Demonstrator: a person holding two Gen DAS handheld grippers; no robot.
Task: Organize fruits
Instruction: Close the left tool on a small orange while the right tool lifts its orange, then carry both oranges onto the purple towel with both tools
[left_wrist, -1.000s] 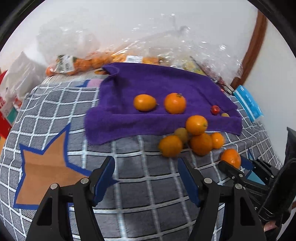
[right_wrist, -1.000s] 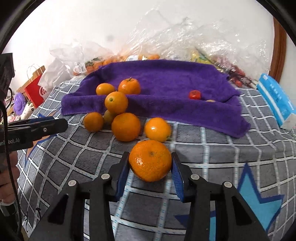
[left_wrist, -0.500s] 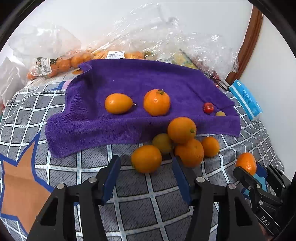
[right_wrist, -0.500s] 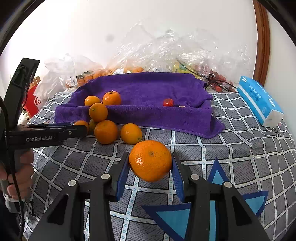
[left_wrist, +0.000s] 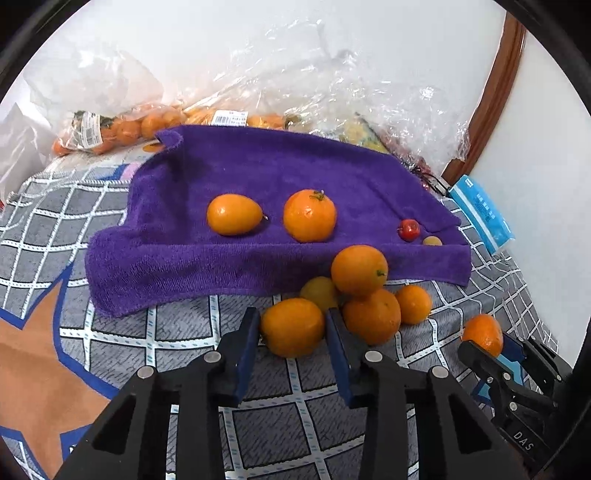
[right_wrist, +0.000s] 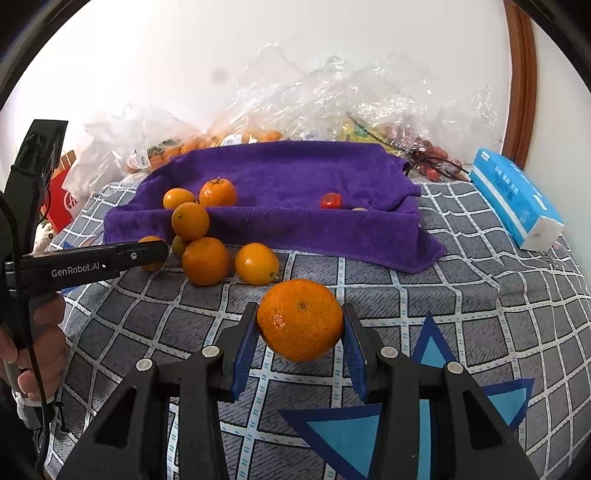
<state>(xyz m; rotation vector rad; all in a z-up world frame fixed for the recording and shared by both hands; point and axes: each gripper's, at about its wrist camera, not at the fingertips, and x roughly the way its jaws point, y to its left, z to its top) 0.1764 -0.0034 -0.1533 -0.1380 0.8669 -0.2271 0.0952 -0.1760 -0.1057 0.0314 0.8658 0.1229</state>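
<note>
A purple towel (left_wrist: 258, 177) lies on the checked cloth; on it sit an oval orange fruit (left_wrist: 233, 215), a round orange (left_wrist: 309, 215), a small red tomato (left_wrist: 409, 229) and a tiny yellow fruit (left_wrist: 432, 240). A pile of several oranges (left_wrist: 364, 295) lies at the towel's front edge. My left gripper (left_wrist: 291, 328) has closed around the nearest orange (left_wrist: 292, 327) of the pile, its pads at the fruit's sides. My right gripper (right_wrist: 300, 325) is shut on a large mandarin (right_wrist: 300, 319), held above the cloth; it also shows in the left wrist view (left_wrist: 482, 334).
Clear plastic bags of fruit (left_wrist: 122, 127) pile up against the wall behind the towel. A blue tissue pack (right_wrist: 515, 199) lies at the right. A red bag (right_wrist: 61, 201) stands off the left edge. The checked cloth (right_wrist: 480, 295) has star patterns.
My left gripper moved forward to the pile and narrowed around the nearest orange. My right gripper, still holding the mandarin, pulled back and rose slightly.
</note>
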